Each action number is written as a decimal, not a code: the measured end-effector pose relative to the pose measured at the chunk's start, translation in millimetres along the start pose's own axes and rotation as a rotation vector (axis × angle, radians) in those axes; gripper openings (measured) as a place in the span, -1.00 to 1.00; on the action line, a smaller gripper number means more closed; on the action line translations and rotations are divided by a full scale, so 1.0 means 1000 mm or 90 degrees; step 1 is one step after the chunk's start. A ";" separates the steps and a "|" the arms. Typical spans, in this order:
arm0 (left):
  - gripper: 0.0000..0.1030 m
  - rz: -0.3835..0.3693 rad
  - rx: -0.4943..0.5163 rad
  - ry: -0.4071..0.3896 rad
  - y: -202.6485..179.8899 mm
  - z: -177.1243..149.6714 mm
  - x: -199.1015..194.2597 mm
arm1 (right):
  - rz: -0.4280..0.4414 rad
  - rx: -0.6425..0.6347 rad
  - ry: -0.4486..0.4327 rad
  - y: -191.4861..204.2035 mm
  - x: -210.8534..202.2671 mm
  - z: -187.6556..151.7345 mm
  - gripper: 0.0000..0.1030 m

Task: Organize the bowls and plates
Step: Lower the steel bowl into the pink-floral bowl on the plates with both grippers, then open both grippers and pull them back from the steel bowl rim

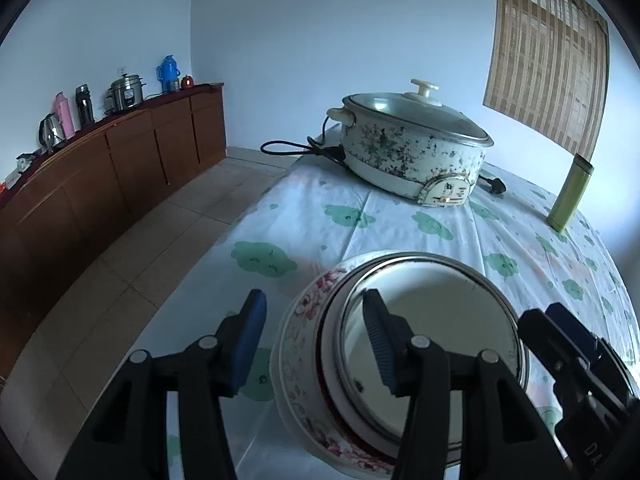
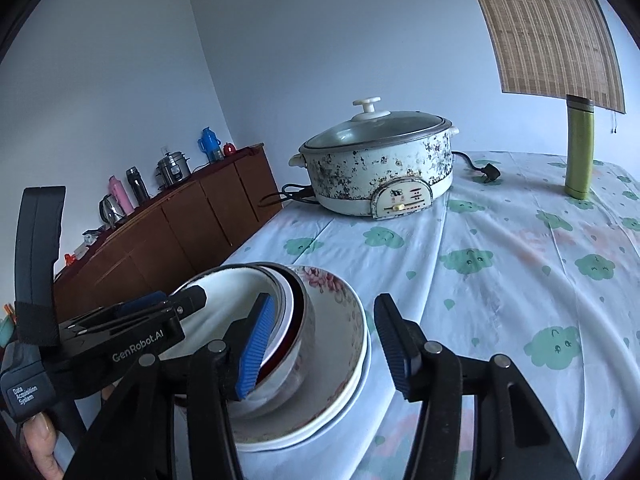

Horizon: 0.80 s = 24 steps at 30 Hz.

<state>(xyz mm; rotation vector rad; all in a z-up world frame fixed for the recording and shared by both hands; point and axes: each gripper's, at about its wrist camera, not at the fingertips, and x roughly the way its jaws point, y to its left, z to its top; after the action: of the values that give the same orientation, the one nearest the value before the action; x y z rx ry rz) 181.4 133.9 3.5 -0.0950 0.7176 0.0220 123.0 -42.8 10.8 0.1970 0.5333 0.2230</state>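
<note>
A stack of nested bowls [image 1: 440,320] stands on floral plates [image 2: 348,344] on the clouded tablecloth [image 2: 500,280]. The top bowl has a metal rim and a pale inside. The outer bowl [image 1: 304,320] is flowered. My left gripper [image 1: 314,314] is open astride the stack's left wall, one finger inside the top bowl and the other outside, clear of the flowered side. My right gripper [image 2: 324,308] is open at the stack's right side, its left pad over the bowls [image 2: 240,292] and its right pad beyond the plate's edge. Each gripper shows in the other's view: right gripper [image 1: 560,332], left gripper [image 2: 180,298].
A speckled electric pot [image 1: 416,152] with a glass lid and a black cord sits at the table's far end. A green flask [image 2: 578,152] stands far right. A brown sideboard [image 1: 120,168] with kettles and flasks lines the left wall. A hand [image 2: 40,440] grips the left tool.
</note>
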 end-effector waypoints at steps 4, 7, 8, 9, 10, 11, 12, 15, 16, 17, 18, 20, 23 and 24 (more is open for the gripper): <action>-0.01 -0.002 -0.009 -0.006 0.003 -0.004 -0.002 | 0.002 0.000 -0.002 -0.002 -0.003 -0.002 0.12; 0.25 0.006 -0.006 -0.014 0.002 -0.008 -0.005 | 0.004 -0.001 -0.005 -0.003 -0.005 -0.004 0.15; 0.29 0.009 -0.005 -0.020 0.002 -0.010 -0.007 | 0.005 -0.002 -0.007 -0.002 -0.006 -0.004 0.15; 0.32 0.011 -0.004 -0.028 0.001 -0.011 -0.009 | 0.007 -0.002 -0.010 -0.002 -0.007 -0.005 0.16; 0.32 0.010 -0.002 -0.035 0.000 -0.012 -0.012 | 0.007 -0.003 -0.012 -0.002 -0.009 -0.005 0.17; 0.33 0.008 0.000 -0.040 0.000 -0.013 -0.013 | 0.007 -0.005 -0.014 -0.001 -0.010 -0.006 0.19; 0.36 0.007 0.000 -0.045 0.000 -0.013 -0.015 | 0.008 -0.007 -0.016 -0.001 -0.011 -0.006 0.23; 0.46 0.009 -0.005 -0.059 0.002 -0.015 -0.020 | 0.012 -0.006 -0.019 0.000 -0.014 -0.009 0.27; 0.48 0.009 -0.009 -0.066 0.004 -0.015 -0.021 | 0.014 -0.008 -0.020 0.000 -0.015 -0.010 0.28; 0.49 0.010 -0.011 -0.071 0.005 -0.016 -0.022 | 0.015 -0.010 -0.022 0.000 -0.016 -0.010 0.28; 0.56 0.013 -0.013 -0.078 0.005 -0.017 -0.023 | 0.015 -0.011 -0.025 0.000 -0.017 -0.011 0.28; 0.74 0.022 -0.013 -0.091 0.005 -0.018 -0.025 | 0.014 -0.008 -0.029 -0.001 -0.019 -0.012 0.30; 0.92 0.042 -0.006 -0.126 0.004 -0.021 -0.035 | 0.015 0.007 -0.037 -0.006 -0.022 -0.013 0.39; 0.96 0.049 -0.001 -0.139 0.003 -0.022 -0.038 | 0.016 0.010 -0.044 -0.008 -0.023 -0.014 0.40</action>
<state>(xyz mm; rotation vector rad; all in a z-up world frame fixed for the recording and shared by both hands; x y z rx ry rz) 138.2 134.9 11.7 -0.0649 0.5032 0.1054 97.3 -54.7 8.3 0.2265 0.4650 0.2361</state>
